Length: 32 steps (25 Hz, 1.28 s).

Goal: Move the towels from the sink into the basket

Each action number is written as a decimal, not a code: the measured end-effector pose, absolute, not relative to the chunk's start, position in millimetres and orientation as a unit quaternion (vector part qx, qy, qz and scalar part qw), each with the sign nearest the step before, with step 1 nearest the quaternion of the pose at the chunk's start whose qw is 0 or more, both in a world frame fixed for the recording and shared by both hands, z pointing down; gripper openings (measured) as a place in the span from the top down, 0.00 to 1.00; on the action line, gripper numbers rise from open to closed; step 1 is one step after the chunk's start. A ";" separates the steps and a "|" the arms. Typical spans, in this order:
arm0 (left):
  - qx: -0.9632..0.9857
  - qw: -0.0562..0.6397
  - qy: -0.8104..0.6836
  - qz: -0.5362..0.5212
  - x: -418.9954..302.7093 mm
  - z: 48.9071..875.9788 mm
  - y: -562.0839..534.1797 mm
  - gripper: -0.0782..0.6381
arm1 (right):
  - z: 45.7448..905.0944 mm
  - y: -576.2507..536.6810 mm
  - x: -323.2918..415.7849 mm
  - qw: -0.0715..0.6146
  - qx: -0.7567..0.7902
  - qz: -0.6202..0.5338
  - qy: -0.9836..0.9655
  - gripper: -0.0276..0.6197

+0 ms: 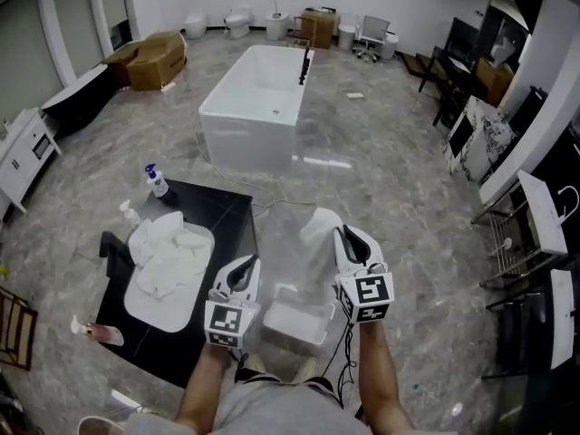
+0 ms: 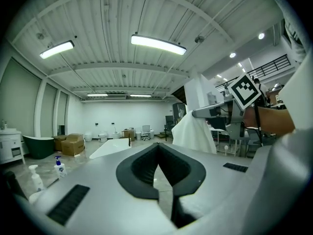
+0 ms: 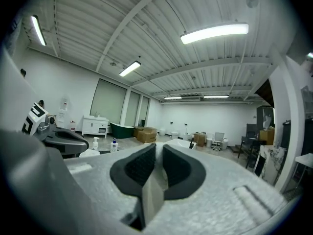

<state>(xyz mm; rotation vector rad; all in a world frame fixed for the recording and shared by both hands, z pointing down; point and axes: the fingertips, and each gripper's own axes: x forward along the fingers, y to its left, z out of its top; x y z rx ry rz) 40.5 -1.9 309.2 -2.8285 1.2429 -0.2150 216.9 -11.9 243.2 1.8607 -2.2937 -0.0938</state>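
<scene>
Where your sink sits: white oval sink [image 1: 159, 317] in a black counter [image 1: 227, 225], far left, heaped with crumpled white towels [image 1: 172, 252].
Left gripper [image 1: 246, 268]: jaws closed together, empty.
Basket: clear plastic basket [image 1: 292, 326] on grey marbled floor [image 1: 390, 179], between your grippers.
Right gripper [image 1: 347, 236]: clenched on one white towel [image 1: 317, 229], hanging clear of the sink.
Room: white freestanding bathtub [image 1: 258, 98] ahead.
Left gripper view alone: that towel's full drape.

towels [image 1: 169, 254] in sink [image 1: 149, 314]; basket [image 1: 297, 326] right of sink; bathtub [image 1: 254, 107] behind
</scene>
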 end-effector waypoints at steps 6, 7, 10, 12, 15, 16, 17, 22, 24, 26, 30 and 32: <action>-0.922 0.008 0.379 -0.078 82.7 326.9 -2.2 0.87 | 268.2 6.3 272.4 0.100 0.661 -0.015 -0.744 0.89; -0.924 0.006 0.375 -0.080 90.1 330.7 -1.5 0.87 | 274.0 10.2 280.9 0.100 0.665 -0.009 -0.740 0.89; -0.928 -0.003 0.364 -0.087 109.5 345.1 -0.2 0.87 | 294.7 21.4 300.9 0.102 0.674 0.006 -0.732 0.89; -0.929 -0.007 0.357 -0.093 119.8 358.0 1.1 0.87 | 311.8 28.0 309.9 0.100 0.680 0.016 -0.726 0.90; -0.932 -0.010 0.346 -0.104 133.5 378.2 5.0 0.87 | 341.8 35.3 317.5 0.100 0.683 0.038 -0.723 0.90; -0.933 -0.013 0.343 -0.107 137.2 383.9 6.3 0.87 | 352.5 36.5 318.4 0.101 0.681 0.048 -0.723 0.90; -0.934 -0.017 0.341 -0.109 140.1 389.6 7.4 0.87 | 363.1 37.2 318.5 0.103 0.679 0.058 -0.724 0.90; -0.933 -0.035 0.337 -0.125 142.9 424.4 7.7 0.87 | 412.9 36.0 308.0 0.110 0.668 0.095 -0.730 0.90; -0.930 -0.040 0.340 -0.132 139.0 439.6 5.1 0.87 | 432.6 33.8 300.6 0.116 0.662 0.105 -0.733 0.90; -0.927 -0.046 0.345 -0.136 133.3 453.8 1.4 0.87 | 451.5 31.1 294.2 0.120 0.657 0.114 -0.736 0.90; -0.921 -0.054 0.356 -0.149 121.6 485.4 -5.3 0.87 | 488.9 27.8 284.6 0.122 0.649 0.134 -0.739 0.90; -0.919 -0.058 0.359 -0.153 117.9 501.9 -9.1 0.87 | 508.8 25.1 280.3 0.125 0.644 0.140 -0.742 0.90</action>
